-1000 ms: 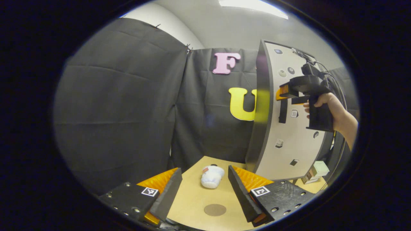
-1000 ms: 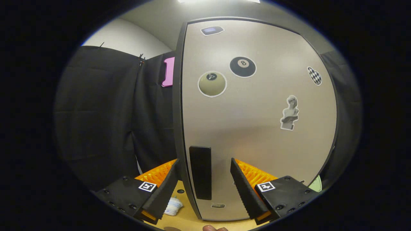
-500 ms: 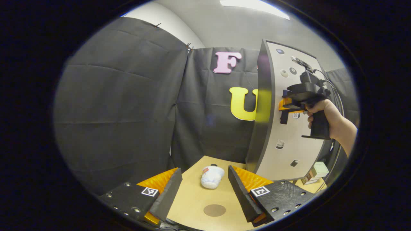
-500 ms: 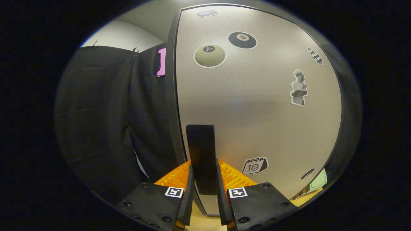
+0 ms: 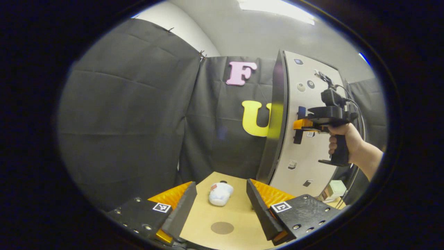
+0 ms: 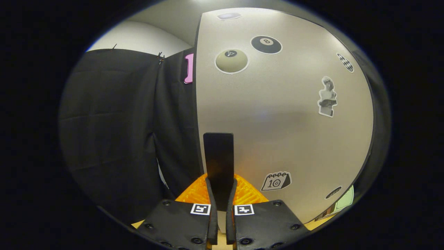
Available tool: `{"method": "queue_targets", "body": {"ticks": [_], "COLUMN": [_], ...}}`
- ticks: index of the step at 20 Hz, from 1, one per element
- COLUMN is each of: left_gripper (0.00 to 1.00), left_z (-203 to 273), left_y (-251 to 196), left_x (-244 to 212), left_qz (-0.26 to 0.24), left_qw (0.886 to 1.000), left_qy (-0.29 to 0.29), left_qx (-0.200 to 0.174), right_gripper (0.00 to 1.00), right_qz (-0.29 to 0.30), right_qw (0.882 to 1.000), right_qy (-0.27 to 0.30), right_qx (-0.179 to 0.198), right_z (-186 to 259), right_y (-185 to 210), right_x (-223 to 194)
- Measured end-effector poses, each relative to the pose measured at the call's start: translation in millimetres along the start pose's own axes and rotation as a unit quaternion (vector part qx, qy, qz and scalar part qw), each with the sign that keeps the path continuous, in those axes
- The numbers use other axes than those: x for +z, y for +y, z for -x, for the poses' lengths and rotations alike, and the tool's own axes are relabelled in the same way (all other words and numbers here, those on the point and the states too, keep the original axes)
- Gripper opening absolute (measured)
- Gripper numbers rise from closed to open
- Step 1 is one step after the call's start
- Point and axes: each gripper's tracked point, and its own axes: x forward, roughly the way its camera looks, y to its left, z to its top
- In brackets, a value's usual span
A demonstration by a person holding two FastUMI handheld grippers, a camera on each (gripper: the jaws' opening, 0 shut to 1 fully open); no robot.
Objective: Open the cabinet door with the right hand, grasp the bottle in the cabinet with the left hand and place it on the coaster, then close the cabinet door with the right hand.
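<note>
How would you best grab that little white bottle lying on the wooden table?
Likely around its middle, coming from above with the open left gripper. The small white bottle lies on its side on the tan wooden table, so its rounded flanks face sideways. Fingers placed either side of the body should pinch it squarely.

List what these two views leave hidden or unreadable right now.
- Cabinet interior: the grey sticker-covered cabinet door covers it in the right gripper view.
- Black bar door handle: its lower end sits behind the right hand-held gripper.
- Small boxes beside the cabinet: too small to identify in the left gripper view.
</note>
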Motion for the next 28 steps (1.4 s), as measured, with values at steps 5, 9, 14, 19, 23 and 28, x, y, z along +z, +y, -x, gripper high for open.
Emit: {"method": "queue_targets", "body": {"ticks": [5,9,14,19,23,28], "left_gripper": [0.87,0.87,0.87,0.87,0.87,0.87], "left_z": [31,61,94,133,154,168], "left_y": [-14,-9,-17,-41,-75,-118], "left_x": [12,17,30,32,27,21], "left_qz": [0.039,0.037,0.025,0.006,-0.018,-0.045], "left_qw": [0.999,0.997,0.996,0.995,0.996,0.997], "left_qy": [-0.005,-0.003,-0.005,-0.008,0.002,0.006], "left_qx": [0.019,0.061,0.089,0.104,0.087,0.056], "right_gripper": [0.11,0.11,0.11,0.11,0.11,0.11], "right_qz": [0.012,0.021,0.018,0.011,0.014,0.002], "right_qw": [0.999,0.997,0.994,0.992,0.992,0.994], "right_qy": [0.001,0.008,0.006,0.002,0.002,-0.002], "right_qx": [0.041,0.076,0.105,0.126,0.129,0.112], "right_z": [20,44,70,92,103,119], "right_y": [-1,-2,-8,-23,-36,-55], "right_x": [-3,-5,-7,-11,-14,-16]}}
